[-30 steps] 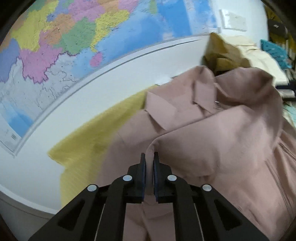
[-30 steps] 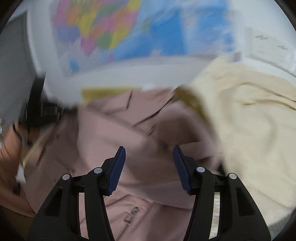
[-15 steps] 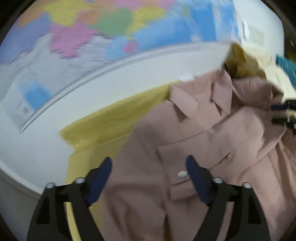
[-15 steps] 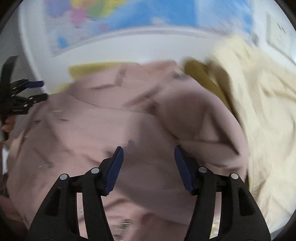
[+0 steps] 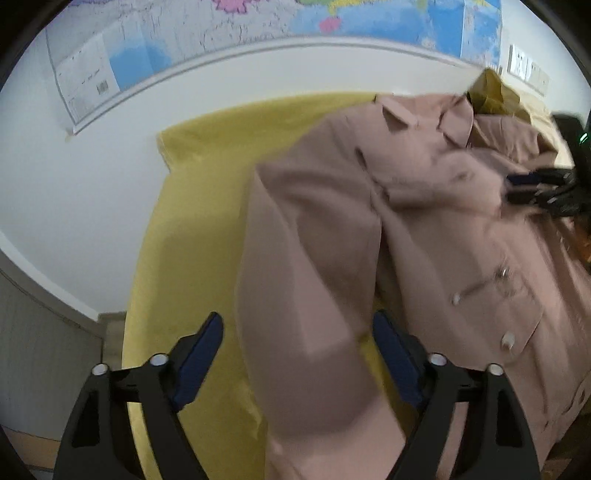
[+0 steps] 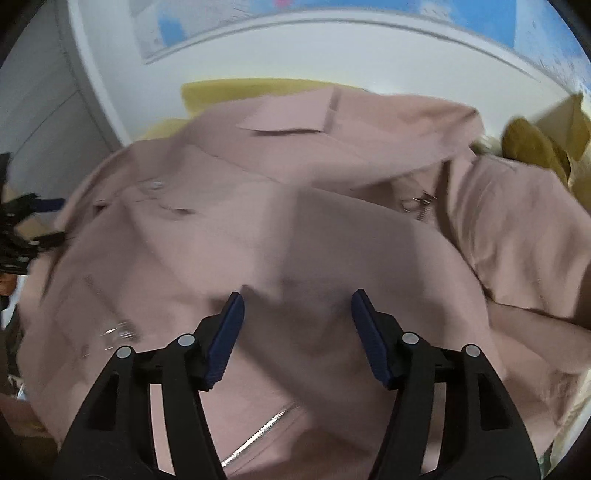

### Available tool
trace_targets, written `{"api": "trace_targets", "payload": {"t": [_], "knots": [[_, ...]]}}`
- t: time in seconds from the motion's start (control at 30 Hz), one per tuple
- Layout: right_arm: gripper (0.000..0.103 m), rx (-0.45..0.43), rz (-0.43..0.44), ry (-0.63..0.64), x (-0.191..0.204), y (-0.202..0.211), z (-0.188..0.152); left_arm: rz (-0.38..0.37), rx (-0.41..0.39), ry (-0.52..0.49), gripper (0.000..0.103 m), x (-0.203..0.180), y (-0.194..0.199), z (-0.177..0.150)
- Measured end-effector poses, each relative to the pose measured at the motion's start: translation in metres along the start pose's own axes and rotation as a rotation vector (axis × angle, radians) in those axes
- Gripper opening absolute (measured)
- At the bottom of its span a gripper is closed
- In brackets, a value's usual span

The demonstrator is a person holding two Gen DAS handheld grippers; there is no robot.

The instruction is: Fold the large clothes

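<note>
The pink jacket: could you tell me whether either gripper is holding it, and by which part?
Neither: left gripper and right gripper are open over the pink jacket.

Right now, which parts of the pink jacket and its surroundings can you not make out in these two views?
- Left wrist view: the pink jacket runs past the lower and right edges, so its hem is cut off; the sleeve between the open left gripper hides the yellow cloth beneath.
- Right wrist view: motion blur smears the jacket's front below the open right gripper; the zipper end is cut off.
- The wall map print is too small to read.
</note>
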State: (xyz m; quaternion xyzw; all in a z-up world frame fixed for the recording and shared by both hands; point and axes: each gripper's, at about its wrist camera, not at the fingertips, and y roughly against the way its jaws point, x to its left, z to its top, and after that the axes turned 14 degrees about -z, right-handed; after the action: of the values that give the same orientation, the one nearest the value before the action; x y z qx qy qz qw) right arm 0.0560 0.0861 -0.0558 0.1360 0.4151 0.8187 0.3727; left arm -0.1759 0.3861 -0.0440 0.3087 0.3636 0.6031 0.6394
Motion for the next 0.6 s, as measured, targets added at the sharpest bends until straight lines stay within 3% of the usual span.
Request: {"api": "trace_targets", "payload": {"t": [0.03, 0.07, 0.1, 0.13, 0.2, 0.3, 0.43, 0.53, 0.6], "knots": [[0.061, -0.014, 0.028, 0.007, 0.006, 0.006, 0.0, -0.002, 0.016, 0.002, 0.05, 0.001, -0.002, -0.004], [0.061, -0.025, 0.067, 0.015, 0.013, 0.015, 0.0, -0.006, 0.029, 0.01, 0.029, 0.002, -0.004, -0.005], [0.061, -0.041, 0.115, 0.029, 0.024, 0.023, 0.0, -0.009, 0.029, 0.023, 0.014, 0.005, -0.003, -0.006], [0.061, -0.057, 0.169, 0.049, 0.035, 0.031, 0.001, -0.033, 0.009, 0.047, 0.011, 0.01, 0.002, -0.006], [0.063, -0.078, 0.262, 0.094, 0.059, 0.044, 0.004, -0.068, -0.034, 0.083, 0.005, 0.017, 0.011, -0.001], [0.066, -0.097, 0.421, 0.194, 0.111, 0.058, 0.007, -0.102, -0.106, 0.109, 0.005, 0.023, 0.036, 0.012], [0.074, -0.135, 0.586, 0.292, 0.178, 0.072, 0.012, -0.13, -0.133, 0.084, 0.005, 0.012, 0.052, 0.03], [0.077, -0.141, 0.611, 0.328, 0.217, 0.068, 0.013, -0.158, -0.121, 0.066, 0.005, 0.0, 0.055, 0.039], [0.07, -0.114, 0.596, 0.319, 0.233, 0.056, 0.016, -0.177, -0.118, 0.057, 0.005, -0.005, 0.056, 0.045]]}}
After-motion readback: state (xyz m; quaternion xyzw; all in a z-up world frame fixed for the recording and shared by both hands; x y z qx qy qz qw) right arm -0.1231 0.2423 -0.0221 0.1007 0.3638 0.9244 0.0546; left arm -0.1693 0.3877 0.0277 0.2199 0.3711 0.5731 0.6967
